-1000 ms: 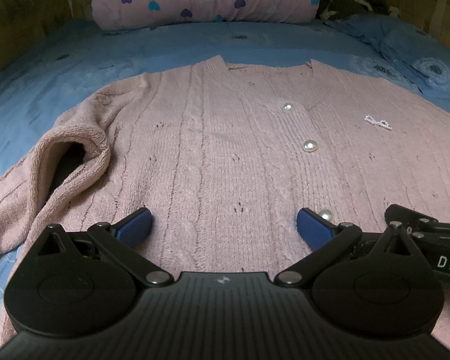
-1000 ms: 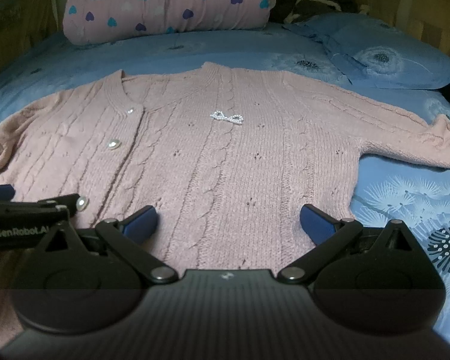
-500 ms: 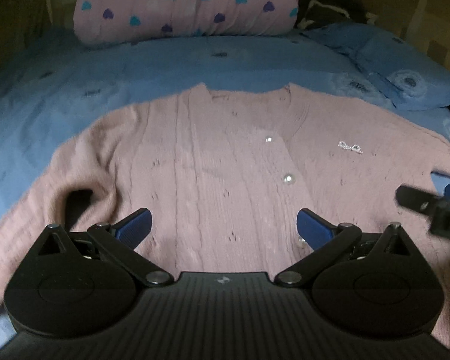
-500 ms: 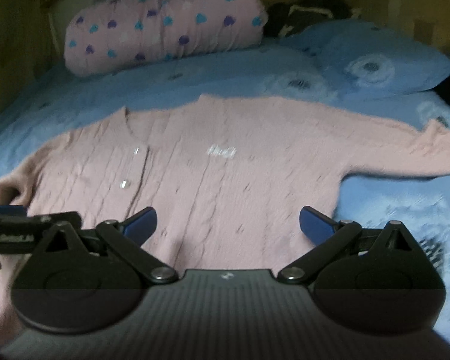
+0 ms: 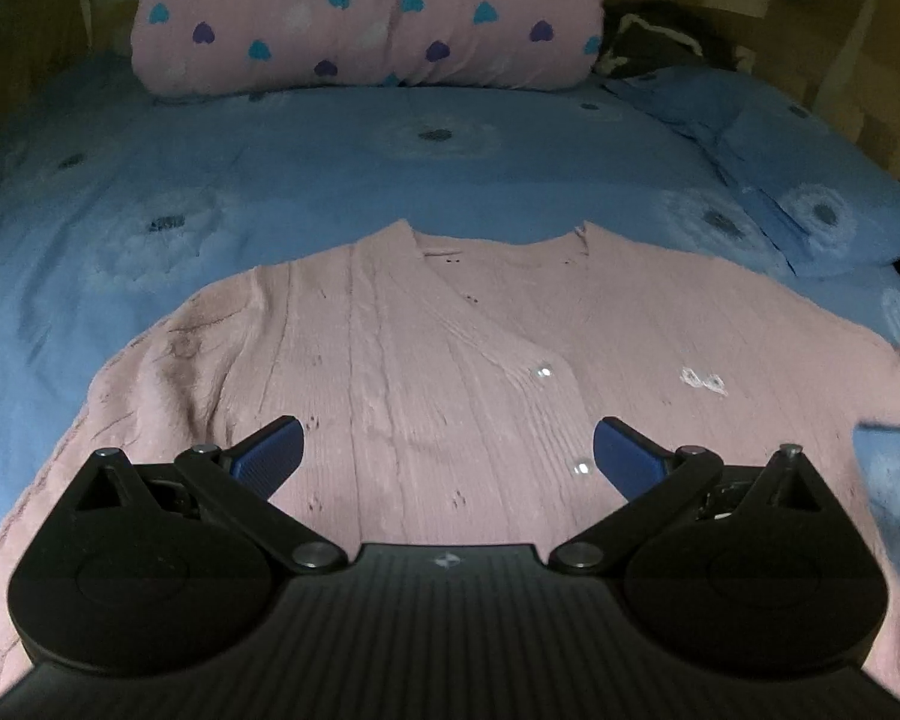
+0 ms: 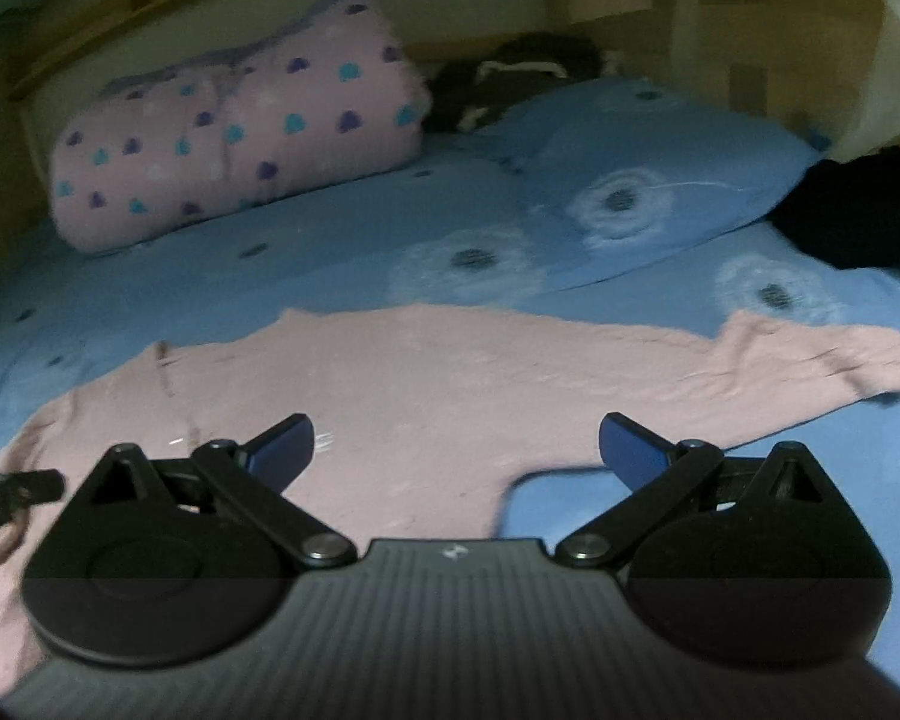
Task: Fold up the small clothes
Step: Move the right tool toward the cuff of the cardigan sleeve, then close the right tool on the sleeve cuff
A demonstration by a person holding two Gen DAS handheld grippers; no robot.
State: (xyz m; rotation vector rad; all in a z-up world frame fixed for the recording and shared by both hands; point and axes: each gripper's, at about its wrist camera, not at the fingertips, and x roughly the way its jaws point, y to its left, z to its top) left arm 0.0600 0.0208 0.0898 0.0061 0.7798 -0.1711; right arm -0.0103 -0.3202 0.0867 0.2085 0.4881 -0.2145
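A pink knit cardigan (image 5: 438, 360) with pearl buttons and a small bow lies spread flat, front up, on the blue bed. My left gripper (image 5: 447, 459) is open and empty, held above the cardigan's lower front. My right gripper (image 6: 456, 450) is open and empty above the cardigan (image 6: 426, 378), near the right armpit. The right sleeve (image 6: 810, 366) stretches out to the right. The left sleeve lies along the left side (image 5: 120, 420). The left gripper's tip shows at the left edge of the right wrist view (image 6: 12, 486).
The bed has a blue flowered sheet (image 5: 330, 180). A pink roll of bedding with hearts (image 5: 366, 18) lies at the head. A blue pillow (image 6: 642, 180) sits at the back right, with dark cloth (image 6: 858, 210) beside it. Wooden walls flank the bed.
Both grippers have pulled back and risen, so more of the bed shows. The right gripper has swung right, toward the right sleeve. Both stay open.
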